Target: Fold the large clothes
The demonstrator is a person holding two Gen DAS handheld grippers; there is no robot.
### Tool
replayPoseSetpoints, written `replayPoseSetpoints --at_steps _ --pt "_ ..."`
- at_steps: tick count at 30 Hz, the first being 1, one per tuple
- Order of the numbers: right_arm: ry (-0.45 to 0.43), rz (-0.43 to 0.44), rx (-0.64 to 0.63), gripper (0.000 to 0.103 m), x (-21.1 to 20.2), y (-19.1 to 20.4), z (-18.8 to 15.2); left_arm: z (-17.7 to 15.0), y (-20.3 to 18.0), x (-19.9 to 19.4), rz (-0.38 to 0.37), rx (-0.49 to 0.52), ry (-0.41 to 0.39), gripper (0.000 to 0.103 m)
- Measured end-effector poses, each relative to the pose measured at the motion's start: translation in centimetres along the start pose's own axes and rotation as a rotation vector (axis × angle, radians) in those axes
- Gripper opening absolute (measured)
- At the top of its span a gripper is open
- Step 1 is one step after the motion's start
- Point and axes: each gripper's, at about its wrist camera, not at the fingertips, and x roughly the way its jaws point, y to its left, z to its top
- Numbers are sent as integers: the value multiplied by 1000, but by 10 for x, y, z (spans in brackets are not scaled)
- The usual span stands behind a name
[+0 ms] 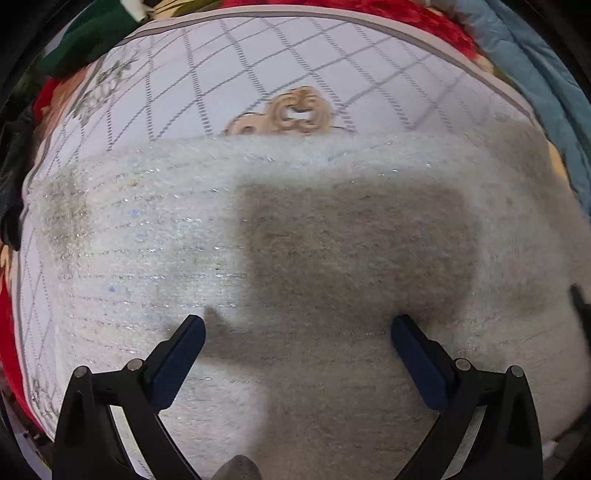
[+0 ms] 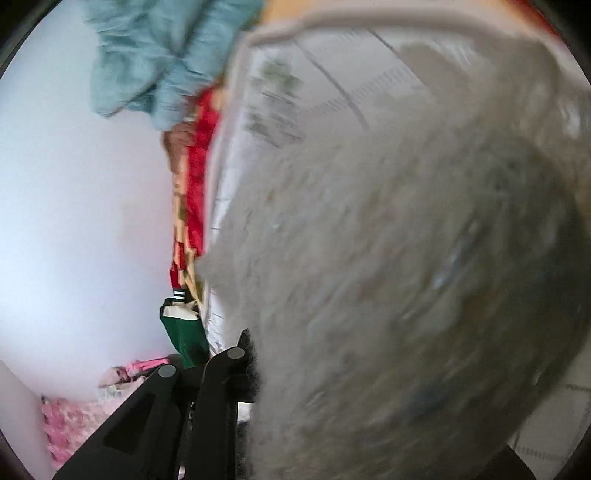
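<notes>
A fuzzy white-grey knitted garment [image 1: 295,240] lies spread flat on a white quilted mat [image 1: 258,55] with a grey grid pattern. My left gripper [image 1: 297,328] is open and empty, hovering just above the garment's near part, its shadow falling on the knit. In the right wrist view the same garment [image 2: 388,277] is lifted close to the camera and blurred. It covers my right gripper [image 2: 255,369]; only one black finger [image 2: 221,369] shows, with fabric pressed against it.
A red floral blanket [image 1: 406,14] lies under the mat, with a light blue cloth [image 1: 535,74] at the right and a dark green garment [image 1: 88,37] at the far left. A white wall [image 2: 74,221] and pink fabric [image 2: 66,424] show in the right wrist view.
</notes>
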Motion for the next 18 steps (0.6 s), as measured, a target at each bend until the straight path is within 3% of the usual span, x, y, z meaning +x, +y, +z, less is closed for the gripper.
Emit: replayPoseSetpoints --at_steps 2,6,10,17,18 --pt "-34 -5 -91 20 -19 30 -3 -3 -13 2 -33 -5 12 103" --pt "-26 -96 -209 20 -15 55 -2 -3 -25 22 -78 -50 50 103" --pt "-13 -147 -311 20 -6 84 -7 -4 -25 20 -122 -69 27 103" --pt "-3 -260 -567 20 22 155 -46 -2 14 11 -203 -156 60 103" --pt "-4 -270 -590 20 6 153 -42 -2 24 6 -205 -166 55 103"
